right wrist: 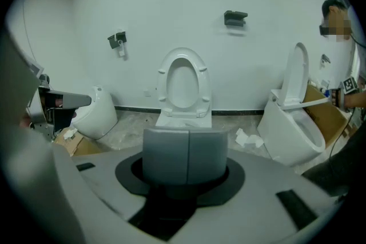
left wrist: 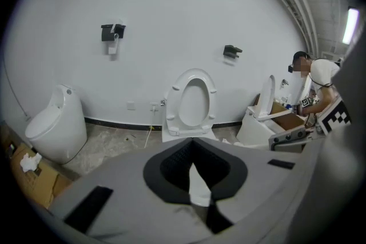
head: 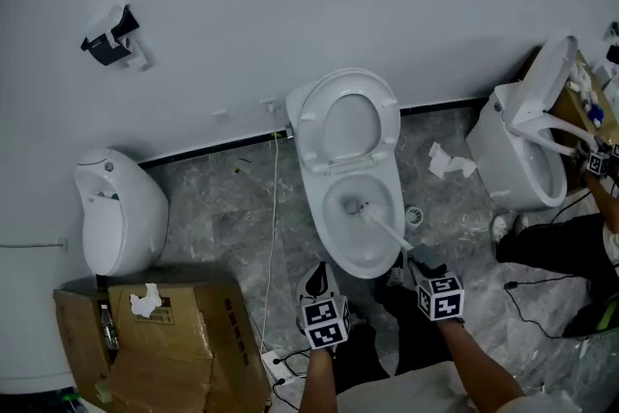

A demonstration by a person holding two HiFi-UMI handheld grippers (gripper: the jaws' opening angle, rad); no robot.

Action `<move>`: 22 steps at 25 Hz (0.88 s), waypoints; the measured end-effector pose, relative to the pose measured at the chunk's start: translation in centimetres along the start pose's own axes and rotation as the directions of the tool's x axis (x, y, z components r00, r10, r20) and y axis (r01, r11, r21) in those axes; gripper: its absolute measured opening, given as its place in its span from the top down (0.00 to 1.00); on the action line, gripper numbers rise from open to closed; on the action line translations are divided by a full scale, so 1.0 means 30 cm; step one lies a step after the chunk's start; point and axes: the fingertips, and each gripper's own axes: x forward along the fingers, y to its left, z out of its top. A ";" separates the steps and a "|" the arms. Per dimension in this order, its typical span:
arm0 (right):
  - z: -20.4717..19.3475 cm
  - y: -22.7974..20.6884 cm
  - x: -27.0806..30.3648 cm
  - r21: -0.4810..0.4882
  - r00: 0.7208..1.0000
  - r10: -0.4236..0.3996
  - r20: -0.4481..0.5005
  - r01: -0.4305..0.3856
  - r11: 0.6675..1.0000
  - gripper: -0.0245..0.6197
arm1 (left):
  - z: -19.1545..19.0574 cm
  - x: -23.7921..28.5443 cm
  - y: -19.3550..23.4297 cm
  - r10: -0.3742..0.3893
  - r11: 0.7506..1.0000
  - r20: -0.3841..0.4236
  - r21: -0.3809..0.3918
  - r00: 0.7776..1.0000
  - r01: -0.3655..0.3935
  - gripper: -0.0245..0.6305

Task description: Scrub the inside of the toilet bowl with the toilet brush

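Down in the toilet bowl (head: 316,229), at the middle of the floor against the far wall, the toilet brush (head: 385,229) lies slanted. Its head sits near the drain, and its white handle runs toward the near right, over the rim, into the right gripper (head: 423,263). We judge that claw to be clamped on the handle's near end. In the right gripper view its two grey pads meet edge to edge, and the handle itself does not show there.

We expect the brush to be light, with a thin, stiff, smooth plastic handle that may twist or slip when wet, and bristles that give under pressure. A hold at the end of the handle, well clear of the head, gives reach but also leverage against the grip, so a firm squeeze seems wise. The porcelain is hard and slick.

The left gripper (head: 318,280) hovers just near-left of the bowl, tips closed together, carrying nothing we can name. Behind the bowl the seat (head: 348,123) stands raised. Farther right is a second toilet (head: 517,160). To the left are a urinal (head: 118,213) and a cardboard box (head: 179,334).
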 end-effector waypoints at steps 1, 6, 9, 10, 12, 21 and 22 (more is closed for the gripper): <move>-0.012 0.006 0.013 -0.015 1.000 0.007 -0.016 -0.007 1.000 0.69 | -0.015 0.000 0.013 0.005 1.000 -0.005 -0.009 1.000 -0.005 0.92; -0.085 0.004 0.127 -0.078 0.993 0.063 -0.102 -0.071 0.994 0.69 | -0.094 0.029 0.057 0.013 1.000 -0.019 -0.017 1.000 -0.013 0.92; -0.135 0.008 0.236 -0.131 0.985 0.091 -0.144 -0.110 0.985 0.69 | -0.186 0.108 0.080 0.028 1.000 -0.068 0.002 0.997 -0.028 0.92; -0.158 0.017 0.274 -0.136 0.981 0.106 -0.160 -0.128 0.982 0.69 | -0.215 0.131 0.087 0.032 0.999 -0.086 0.007 0.996 -0.031 0.92; -0.211 0.040 0.346 -0.148 0.972 0.139 -0.191 -0.169 0.974 0.69 | -0.264 0.159 0.102 0.040 0.999 -0.113 0.007 0.993 -0.040 0.92; -0.285 0.090 0.522 -0.252 0.918 0.268 -0.293 -0.345 0.904 0.69 | -0.369 0.220 0.123 0.123 0.991 -0.175 -0.038 0.977 -0.131 0.92; -0.276 0.093 0.537 -0.275 0.916 0.286 -0.281 -0.362 0.891 0.69 | -0.366 0.238 0.115 0.125 0.989 -0.166 -0.052 0.978 -0.136 0.92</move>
